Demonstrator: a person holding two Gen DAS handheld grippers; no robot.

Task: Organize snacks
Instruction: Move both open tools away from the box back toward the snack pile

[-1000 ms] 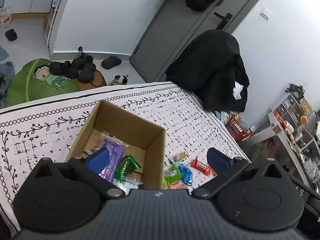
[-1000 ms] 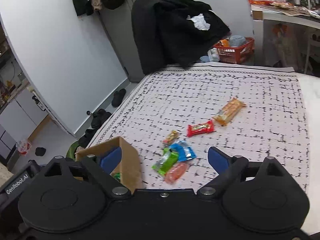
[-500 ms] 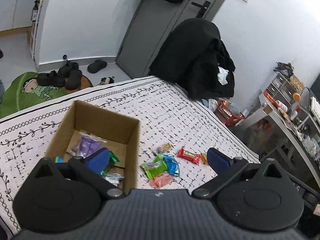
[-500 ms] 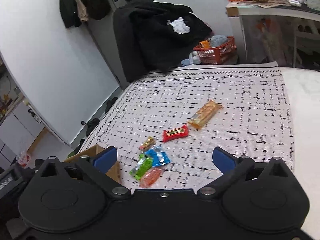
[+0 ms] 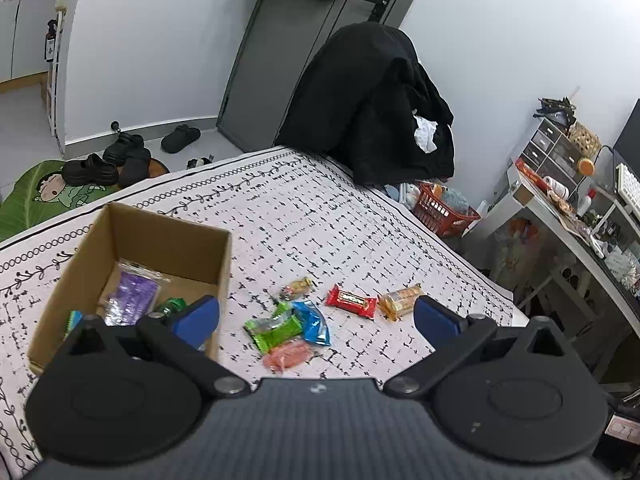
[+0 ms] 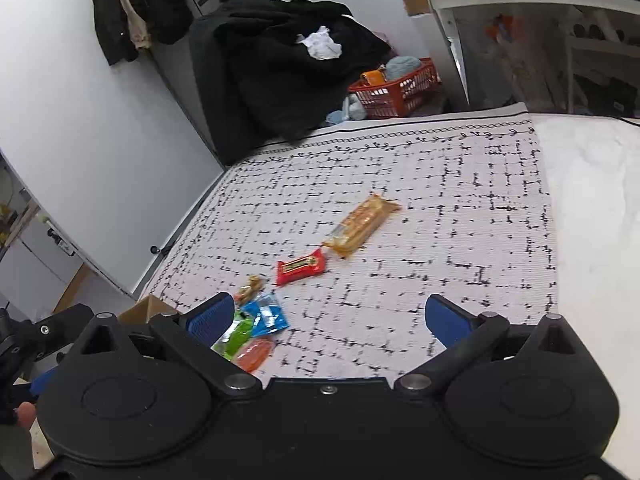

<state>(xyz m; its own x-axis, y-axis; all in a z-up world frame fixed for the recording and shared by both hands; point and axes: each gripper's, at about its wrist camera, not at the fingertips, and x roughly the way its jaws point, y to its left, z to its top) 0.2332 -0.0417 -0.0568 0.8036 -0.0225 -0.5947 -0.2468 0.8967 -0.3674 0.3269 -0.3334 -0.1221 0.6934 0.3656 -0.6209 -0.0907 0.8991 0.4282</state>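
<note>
The left tool (image 5: 316, 316) has swung right off the box (image 5: 168, 236), both tools released and empty, toward light, crinkly, slippery snack packets (image 5: 288, 326) lying at lower centre on the table (image 5: 320, 216), best pinched across their flat middles.

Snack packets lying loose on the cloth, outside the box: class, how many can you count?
6: an orange bar farthest out, red bar, small gold candy, then blue, green and pink packets clustered together.
</note>
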